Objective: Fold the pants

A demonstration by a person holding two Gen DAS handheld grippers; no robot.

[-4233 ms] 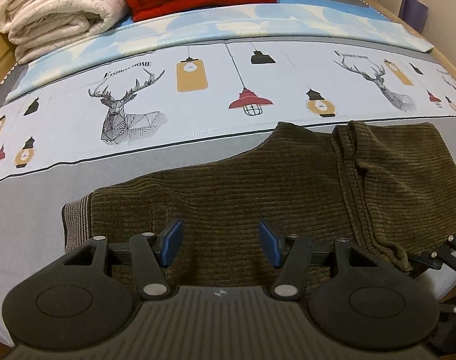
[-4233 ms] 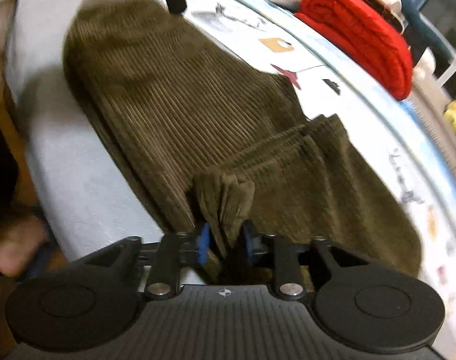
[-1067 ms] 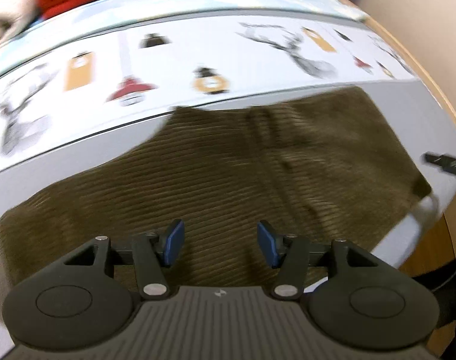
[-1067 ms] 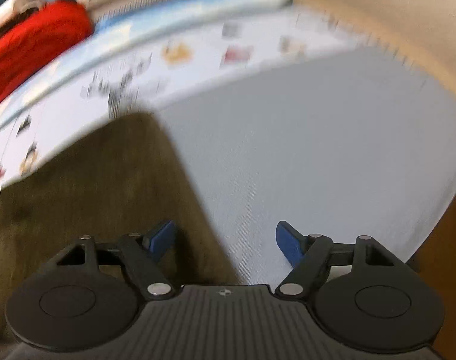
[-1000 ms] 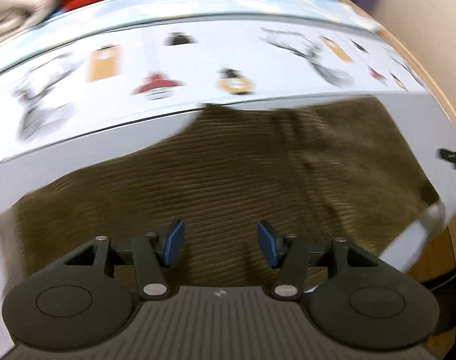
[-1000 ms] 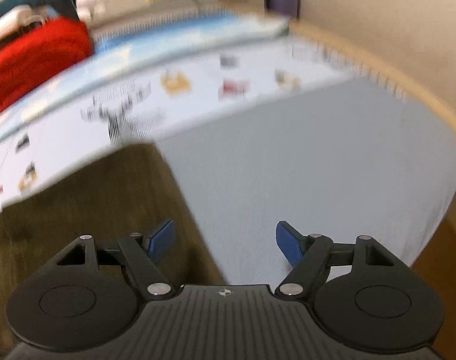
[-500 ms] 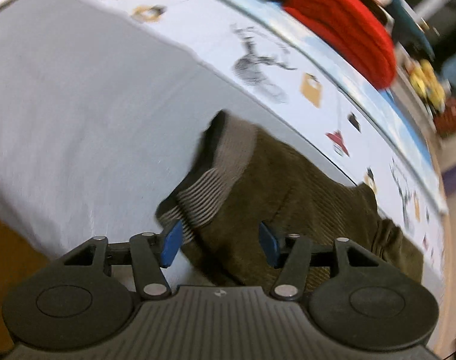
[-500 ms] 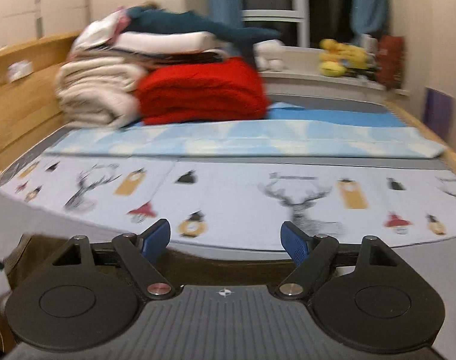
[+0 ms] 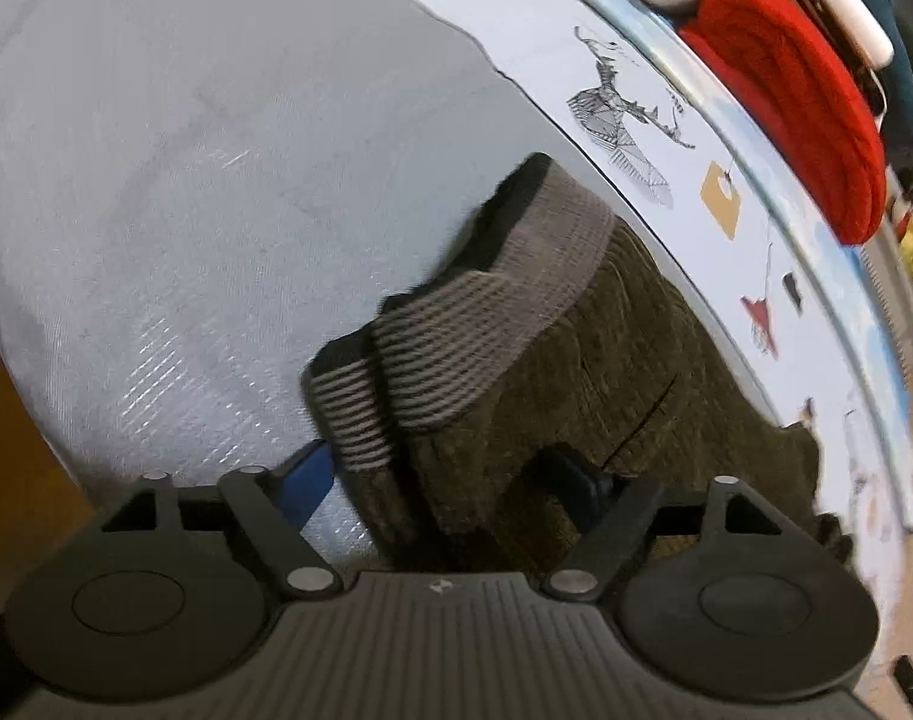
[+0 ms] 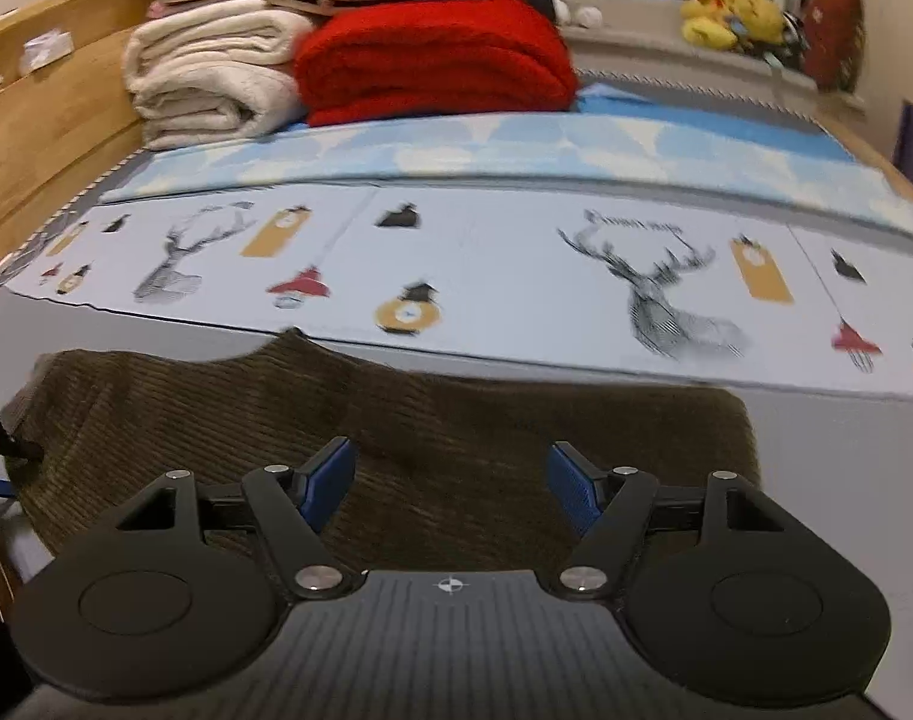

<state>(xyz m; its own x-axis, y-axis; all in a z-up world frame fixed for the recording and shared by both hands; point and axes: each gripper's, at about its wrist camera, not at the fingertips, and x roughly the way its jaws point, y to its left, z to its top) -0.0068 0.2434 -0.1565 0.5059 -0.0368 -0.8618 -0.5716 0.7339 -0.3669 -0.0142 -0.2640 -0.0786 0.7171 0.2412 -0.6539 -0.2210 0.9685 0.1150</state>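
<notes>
Dark olive corduroy pants (image 10: 396, 438) lie folded lengthwise on the grey sheet near the bed's front edge. In the left wrist view the pants (image 9: 666, 372) end in a grey ribbed waistband (image 9: 486, 300), which lies between the jaws of my left gripper (image 9: 450, 480). The jaws are open, with the waistband corner inside the gap. My right gripper (image 10: 450, 480) is open and empty, low over the middle of the pants. The tip of the left gripper shows at the left edge of the right wrist view (image 10: 0, 438).
A printed blue-white sheet (image 10: 516, 276) with deer and lamps lies behind the pants. Folded red (image 10: 432, 60) and cream blankets (image 10: 210, 78) are stacked at the back. A wooden bed frame (image 10: 48, 144) runs along the left. Bare grey sheet (image 9: 156, 150) lies left of the waistband.
My left gripper swung from the middle of the pants to the waistband end and closed in on it. My right gripper let go of the leg ends, opened, and turned to face the bed.
</notes>
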